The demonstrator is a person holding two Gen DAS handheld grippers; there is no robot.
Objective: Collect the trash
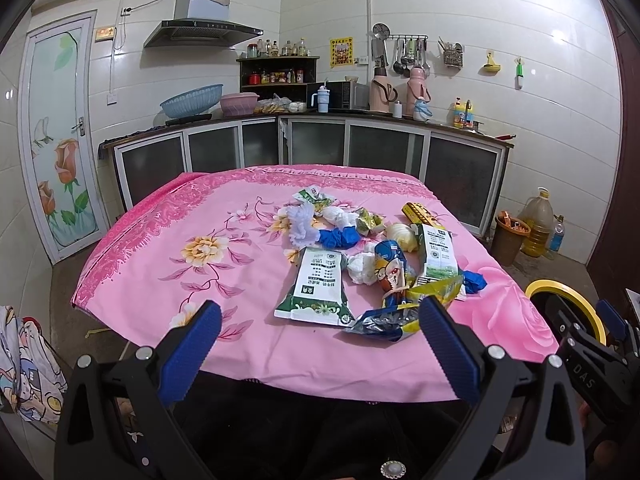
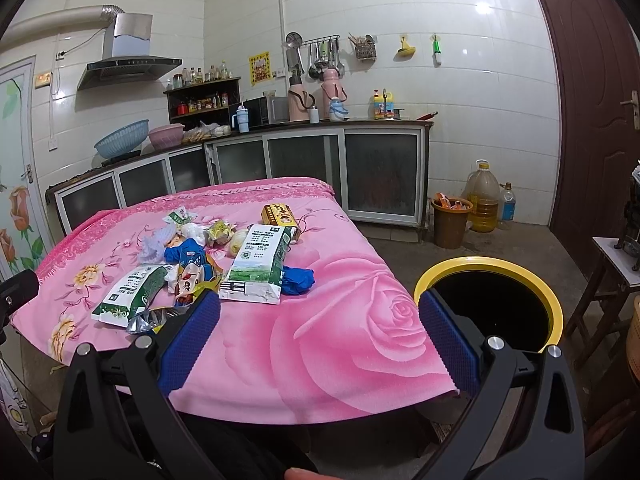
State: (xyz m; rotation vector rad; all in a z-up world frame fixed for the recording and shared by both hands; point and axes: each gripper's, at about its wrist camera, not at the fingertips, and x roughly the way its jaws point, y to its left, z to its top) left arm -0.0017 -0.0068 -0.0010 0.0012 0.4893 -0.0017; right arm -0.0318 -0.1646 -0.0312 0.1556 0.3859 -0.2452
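A pile of trash lies on the pink tablecloth [image 1: 200, 280]: a green-white milk bag [image 1: 318, 286], a second one [image 2: 260, 266], a blue snack wrapper [image 1: 390, 266], crumpled white tissue [image 1: 362, 268], blue balls [image 1: 338, 237] and a yellow box [image 2: 280, 216]. A black bin with a yellow rim [image 2: 490, 308] stands to the right of the table. My left gripper [image 1: 320, 320] is open and empty, near the table's front edge. My right gripper [image 2: 320, 312] is open and empty, over the table's right corner, its right finger in front of the bin.
Kitchen counters [image 1: 312, 136] line the back wall. A brown bucket [image 2: 450, 222] and an oil jug [image 2: 484, 196] stand on the floor at the back right. A wooden stool [image 2: 616, 272] is at the far right. The tablecloth also shows in the right wrist view [image 2: 352, 320].
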